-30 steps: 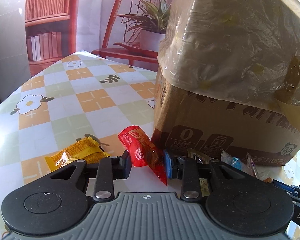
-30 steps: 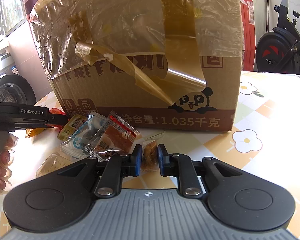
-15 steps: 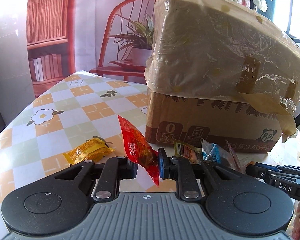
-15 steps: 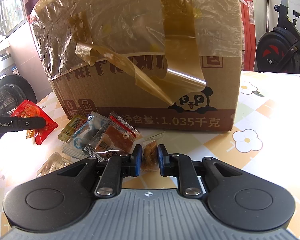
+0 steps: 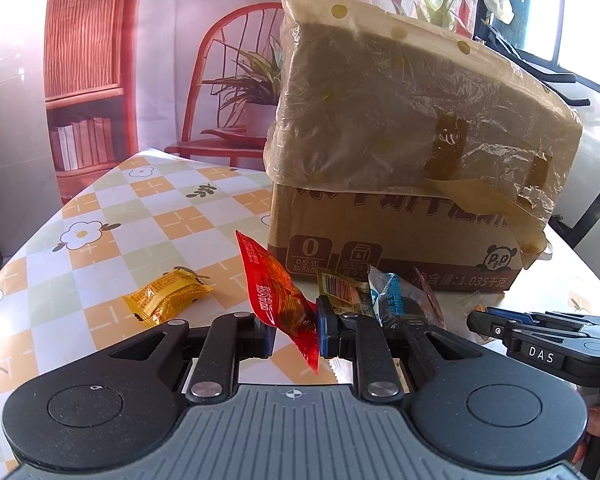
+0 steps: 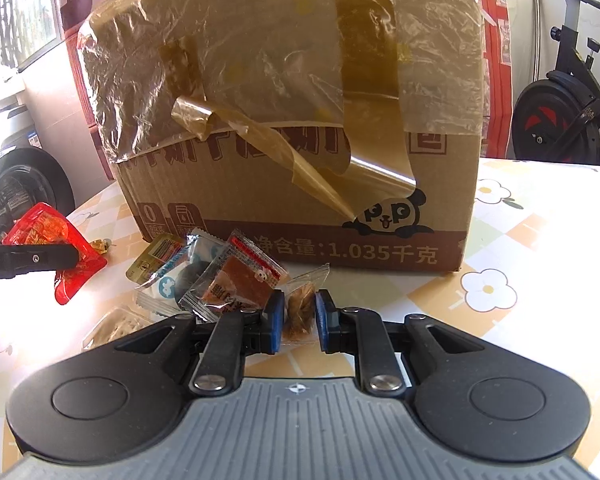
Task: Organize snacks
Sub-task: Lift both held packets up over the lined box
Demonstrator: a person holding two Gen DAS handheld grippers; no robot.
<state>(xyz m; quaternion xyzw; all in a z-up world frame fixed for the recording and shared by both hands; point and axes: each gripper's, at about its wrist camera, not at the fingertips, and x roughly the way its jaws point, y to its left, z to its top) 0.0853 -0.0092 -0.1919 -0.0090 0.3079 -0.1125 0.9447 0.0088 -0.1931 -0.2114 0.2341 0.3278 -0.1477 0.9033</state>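
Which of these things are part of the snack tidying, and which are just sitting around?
Part of the job: red packet in left gripper; brown snack in right gripper; yellow packet; packet pile.

Just around: cardboard box, exercise bike, red chair.

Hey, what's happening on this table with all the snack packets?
A person is sorting snacks with a handheld gripper in each hand. The left gripper has its jaws shut on a red packet, lifted clear of the table. The right gripper is shut on a small clear-wrapped brown snack, low by the pile of packets in front of the cardboard box. A yellow packet lies alone on the tablecloth.
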